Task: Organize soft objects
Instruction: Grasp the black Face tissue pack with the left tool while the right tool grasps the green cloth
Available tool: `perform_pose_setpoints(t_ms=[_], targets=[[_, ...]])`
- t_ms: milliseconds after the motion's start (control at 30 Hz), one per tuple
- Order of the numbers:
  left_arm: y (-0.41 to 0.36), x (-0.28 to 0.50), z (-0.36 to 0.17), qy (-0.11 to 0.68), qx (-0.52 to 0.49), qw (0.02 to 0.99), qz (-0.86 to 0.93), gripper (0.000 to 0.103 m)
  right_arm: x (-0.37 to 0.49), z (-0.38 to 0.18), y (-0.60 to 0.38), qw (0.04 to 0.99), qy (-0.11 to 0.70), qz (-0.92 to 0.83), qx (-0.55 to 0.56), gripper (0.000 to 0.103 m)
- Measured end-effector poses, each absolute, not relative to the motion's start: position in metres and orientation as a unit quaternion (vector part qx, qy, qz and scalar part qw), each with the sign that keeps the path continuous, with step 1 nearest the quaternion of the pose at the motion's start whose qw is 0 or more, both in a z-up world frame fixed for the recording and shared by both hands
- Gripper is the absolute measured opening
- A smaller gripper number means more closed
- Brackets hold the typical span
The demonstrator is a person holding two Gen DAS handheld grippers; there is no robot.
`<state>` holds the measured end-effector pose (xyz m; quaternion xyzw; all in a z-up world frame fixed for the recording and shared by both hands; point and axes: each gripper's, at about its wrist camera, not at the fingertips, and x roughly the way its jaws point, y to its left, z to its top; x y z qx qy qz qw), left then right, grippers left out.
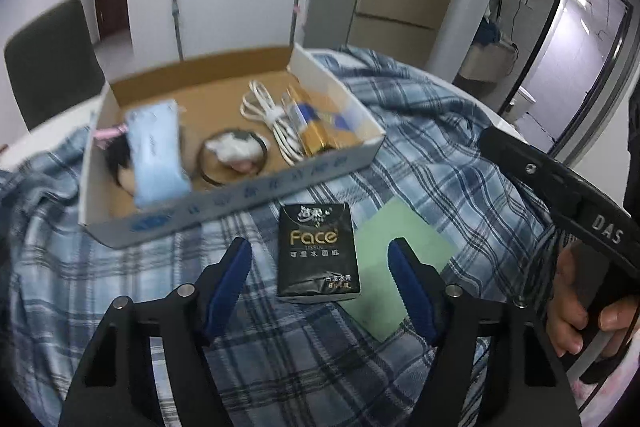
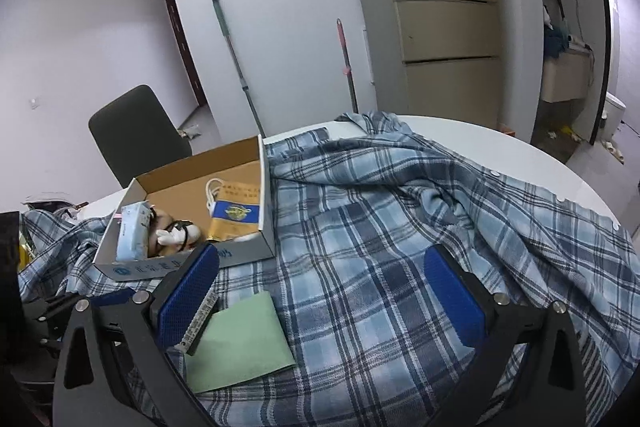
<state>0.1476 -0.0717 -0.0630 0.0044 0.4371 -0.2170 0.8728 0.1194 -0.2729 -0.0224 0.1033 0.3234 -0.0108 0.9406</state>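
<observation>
Left gripper (image 1: 320, 267): we see its blue pads standing apart on either side of the black tissue pack, neither one pressing on it.
Right gripper (image 2: 320, 291): we find its jaws spread wide over the plaid cloth, with nothing between them.
Black tissue pack (image 1: 317, 253): it lies flat on the cloth between our left pads, its lower right corner over the green sheet.
Green sheet (image 2: 240, 341): flat on the cloth, just beside the right gripper's left pad.
Plaid cloth (image 2: 380, 227): we see it rumpled across the white table (image 2: 500, 147).
Cardboard box (image 1: 280, 183): beyond the pack, holding a light blue tissue packet (image 1: 156, 151), a white cable (image 1: 272, 123) and a gold packet (image 1: 320, 135).
</observation>
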Motion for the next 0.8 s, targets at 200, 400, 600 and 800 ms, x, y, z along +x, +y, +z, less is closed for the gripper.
perform_pose_setpoints(t_ms=[200, 400, 600, 800], targets=[[-0.076, 0.159, -0.076, 0.470, -0.005, 0.854, -0.221, 0.063, 0.118, -0.022, -0.270, 0.941, 0.326, -0.004, 0.095, 0.102], [-0.081, 0.165, -0.084, 0.485, -0.001, 0.846, -0.221, 0.050, 0.118, -0.020, -0.263, 0.943, 0.324, 0.002, 0.079, 0.102], [-0.078, 0.160, -0.077, 0.467, 0.002, 0.857, -0.218, 0.047, 0.118, -0.021, -0.262, 0.942, 0.326, 0.005, 0.076, 0.102], [-0.059, 0.135, -0.041, 0.404, 0.002, 0.893, -0.197, 0.047, 0.117, -0.018, -0.258, 0.944, 0.321, 0.027, 0.076, 0.102]])
